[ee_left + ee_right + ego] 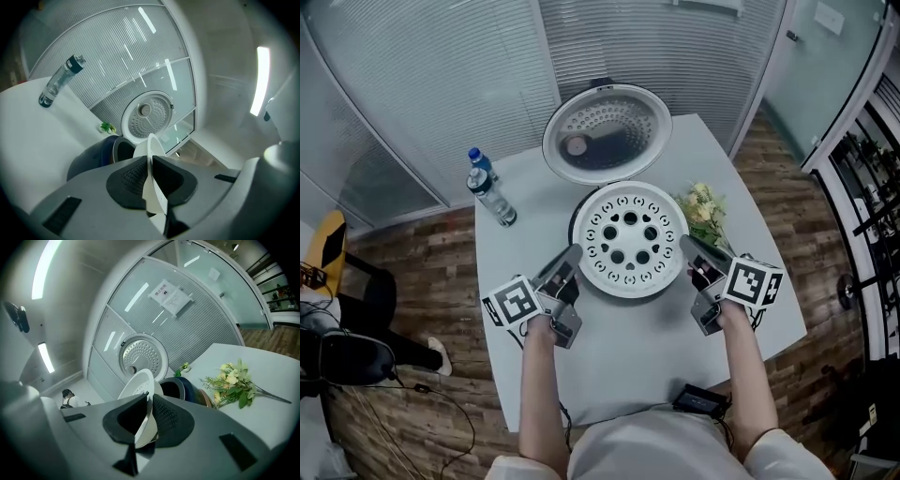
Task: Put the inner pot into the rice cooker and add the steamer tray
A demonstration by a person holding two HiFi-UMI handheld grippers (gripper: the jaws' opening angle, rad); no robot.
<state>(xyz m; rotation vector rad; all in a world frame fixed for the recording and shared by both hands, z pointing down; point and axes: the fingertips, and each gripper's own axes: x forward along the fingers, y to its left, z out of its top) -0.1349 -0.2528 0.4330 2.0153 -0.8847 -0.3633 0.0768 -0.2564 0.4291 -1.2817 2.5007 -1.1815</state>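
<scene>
A white round steamer tray (pixel 630 241) with several holes hangs level over the dark blue rice cooker (pixel 91 159), held at both sides. My left gripper (pixel 572 255) is shut on its left rim, and the thin white edge (pixel 152 150) stands pinched between the pads. On the right rim my right gripper (pixel 689 246) is shut too, with the tray's edge (pixel 138 385) between its pads. The cooker's lid (pixel 607 131) stands open behind, its dotted inner plate showing. In the head view the tray hides the cooker's opening, so the inner pot cannot be seen.
A water bottle (pixel 491 195) stands at the white table's (pixel 637 347) left edge. A bunch of yellow-green flowers (pixel 703 208) lies just right of the cooker. A small black device (pixel 701 401) sits at the table's near edge. Frosted glass walls curve behind.
</scene>
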